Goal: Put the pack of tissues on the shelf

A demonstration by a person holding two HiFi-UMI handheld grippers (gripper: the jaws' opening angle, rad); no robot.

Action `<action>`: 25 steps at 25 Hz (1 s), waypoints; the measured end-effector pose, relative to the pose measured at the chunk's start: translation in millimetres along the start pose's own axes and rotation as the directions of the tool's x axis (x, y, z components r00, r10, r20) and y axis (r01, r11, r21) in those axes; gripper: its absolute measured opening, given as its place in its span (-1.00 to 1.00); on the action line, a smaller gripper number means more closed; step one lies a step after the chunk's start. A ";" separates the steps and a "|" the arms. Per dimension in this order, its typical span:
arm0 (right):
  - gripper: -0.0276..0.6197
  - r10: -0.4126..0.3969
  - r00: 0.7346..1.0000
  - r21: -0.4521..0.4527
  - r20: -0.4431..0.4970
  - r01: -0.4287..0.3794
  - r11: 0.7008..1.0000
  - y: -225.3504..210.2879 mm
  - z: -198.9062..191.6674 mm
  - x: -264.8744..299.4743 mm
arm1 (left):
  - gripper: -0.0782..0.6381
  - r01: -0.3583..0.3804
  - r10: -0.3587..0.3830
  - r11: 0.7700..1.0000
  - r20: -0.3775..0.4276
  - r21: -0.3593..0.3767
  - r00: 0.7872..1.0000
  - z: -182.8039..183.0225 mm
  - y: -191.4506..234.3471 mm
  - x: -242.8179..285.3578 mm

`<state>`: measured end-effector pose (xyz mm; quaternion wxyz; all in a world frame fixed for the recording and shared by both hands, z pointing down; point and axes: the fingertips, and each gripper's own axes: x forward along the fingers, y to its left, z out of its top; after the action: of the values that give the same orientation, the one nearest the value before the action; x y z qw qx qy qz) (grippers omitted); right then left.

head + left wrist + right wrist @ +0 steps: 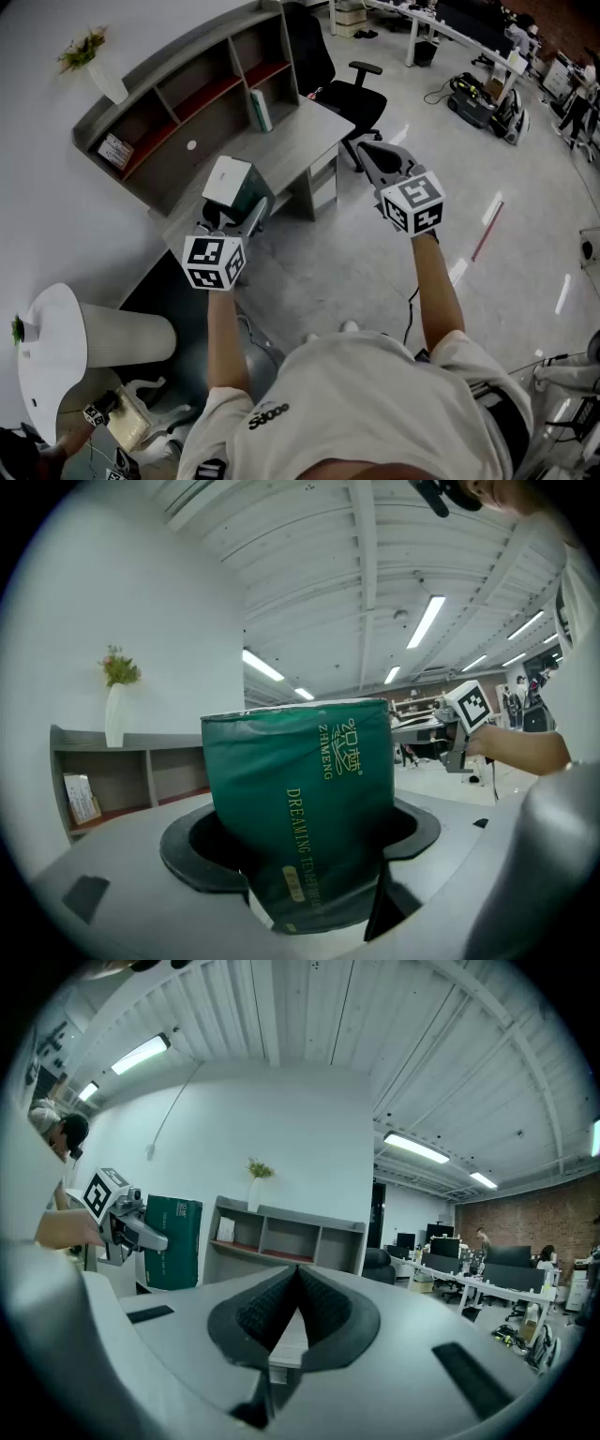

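The pack of tissues (230, 184) is a dark green soft pack with a white end face. It hangs in the air over the near end of the grey desk (286, 150), and my left gripper (240, 210) is shut on it. In the left gripper view the pack (300, 808) fills the space between the wide-set jaws. The grey shelf (187, 98) stands along the back of the desk, beyond the pack. My right gripper (367, 152) hovers to the right of the desk, shut and holding nothing. In the right gripper view, that gripper's pads (281, 1312) meet, and the pack (173, 1241) shows at left.
A green-and-white book (261, 110) stands in a lower shelf compartment, and a white vase with a plant (98, 70) sits on the shelf top. A black office chair (352, 89) stands beyond the desk. A white round table (47, 347) is at lower left.
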<state>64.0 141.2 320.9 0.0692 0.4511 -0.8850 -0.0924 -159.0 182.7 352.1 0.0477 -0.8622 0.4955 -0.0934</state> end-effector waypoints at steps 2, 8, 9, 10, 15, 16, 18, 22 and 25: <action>-0.93 0.003 1.000 0.009 -0.003 -0.003 1.000 -3.3 -2.7 -0.9 | 0.34 -0.002 0.002 1.000 -0.003 -0.005 1.000 -0.4 -2.8 2.1; -0.93 -0.017 1.000 0.076 -0.003 0.017 0.997 -26.3 -8.5 2.8 | 0.34 -0.024 0.023 0.999 -0.023 -0.023 0.999 -3.9 -6.7 15.1; -0.93 -0.006 1.000 0.075 -0.005 0.006 0.997 -27.5 -10.6 3.8 | 0.34 -0.032 0.031 0.999 -0.029 -0.024 0.999 -5.7 -7.2 17.3; -0.93 0.006 1.000 0.070 -0.006 -0.006 0.998 -28.4 -12.8 4.6 | 0.34 -0.039 0.039 0.999 -0.035 -0.025 0.999 -7.4 -7.8 19.5; -0.93 0.046 0.999 0.057 -0.006 -0.046 0.997 -39.4 -25.2 9.9 | 0.34 -0.066 0.064 0.997 -0.056 -0.032 0.996 -13.9 -15.1 33.3; -0.93 0.048 0.999 0.058 -0.008 -0.047 0.997 -42.4 -28.7 10.8 | 0.34 -0.068 0.065 0.997 -0.059 -0.035 0.996 -15.7 -17.7 36.1; -0.93 0.053 0.999 0.066 -0.011 -0.052 0.996 -48.3 -34.4 15.1 | 0.34 -0.069 0.067 0.997 -0.065 -0.041 0.996 -19.1 -20.3 43.2; -0.93 0.066 0.997 0.074 -0.033 -0.064 0.995 -57.3 -48.3 29.0 | 0.34 -0.067 0.063 0.996 -0.079 -0.054 0.995 -29.1 -18.2 61.3; -0.93 0.062 0.997 0.074 -0.051 -0.058 0.996 -68.2 -60.4 51.1 | 0.34 -0.064 0.058 0.996 -0.084 -0.060 0.995 -37.7 -3.8 84.8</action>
<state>100.2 54.3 366.3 0.0790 0.4287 -0.8988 -0.0461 -121.9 111.8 399.2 0.0030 -0.8432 0.5259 -0.1115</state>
